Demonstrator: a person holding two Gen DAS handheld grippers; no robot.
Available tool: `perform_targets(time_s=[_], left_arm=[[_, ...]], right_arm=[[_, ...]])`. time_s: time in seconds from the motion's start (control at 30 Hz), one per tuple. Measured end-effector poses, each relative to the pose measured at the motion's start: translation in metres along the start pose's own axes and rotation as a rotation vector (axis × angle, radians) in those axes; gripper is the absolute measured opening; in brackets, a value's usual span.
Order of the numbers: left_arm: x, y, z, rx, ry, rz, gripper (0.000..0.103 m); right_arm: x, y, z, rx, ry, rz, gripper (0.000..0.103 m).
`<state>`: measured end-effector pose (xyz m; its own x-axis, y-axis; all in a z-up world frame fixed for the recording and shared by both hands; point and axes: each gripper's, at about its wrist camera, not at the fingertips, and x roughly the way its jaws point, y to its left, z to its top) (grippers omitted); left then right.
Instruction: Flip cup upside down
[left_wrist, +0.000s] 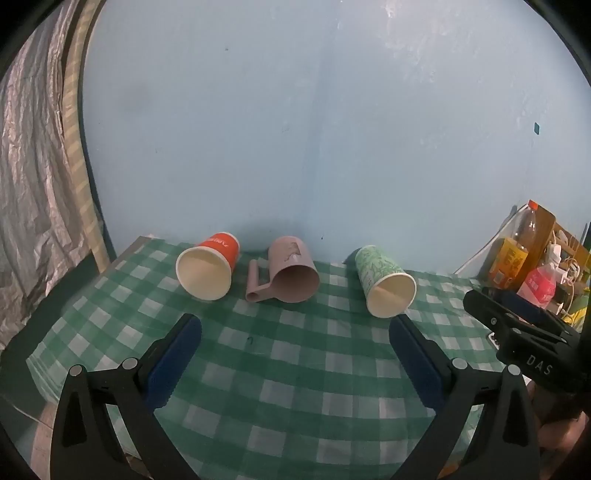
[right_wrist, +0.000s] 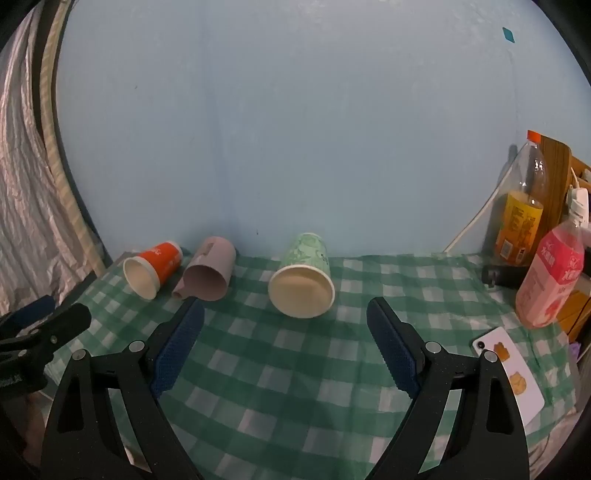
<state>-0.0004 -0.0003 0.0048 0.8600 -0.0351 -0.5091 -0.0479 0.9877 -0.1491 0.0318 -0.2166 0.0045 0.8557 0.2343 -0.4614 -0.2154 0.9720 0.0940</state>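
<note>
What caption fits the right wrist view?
Open right gripper faces a green paper cup lying sideways on the checkered tablecloth.

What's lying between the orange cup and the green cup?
A pink mug on its side, between the orange cup and green cup; both views show it.

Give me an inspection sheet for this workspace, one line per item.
Surface: green checked tablecloth, flat.
Job's things: orange paper cup, pink mug and green paper cup, all lying on their sides, mouths toward the cameras.
Clutter: orange-capped bottle, pink bottle, phone at right.
Grippers: left gripper and right gripper open, empty, short of the cups.
Cables: white cable along the wall.
Surroundings: blue wall, silver curtain.
</note>
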Motion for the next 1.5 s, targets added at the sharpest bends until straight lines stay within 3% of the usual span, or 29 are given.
perform_targets(time_s=[1.5], left_arm=[[0.0031, 0.0016, -0.0049, -0.023, 0.025, -0.02, 0.102]], right_arm=[[0.0, 0.0019, -0.0004, -0.003, -0.003, 0.006, 0.089]])
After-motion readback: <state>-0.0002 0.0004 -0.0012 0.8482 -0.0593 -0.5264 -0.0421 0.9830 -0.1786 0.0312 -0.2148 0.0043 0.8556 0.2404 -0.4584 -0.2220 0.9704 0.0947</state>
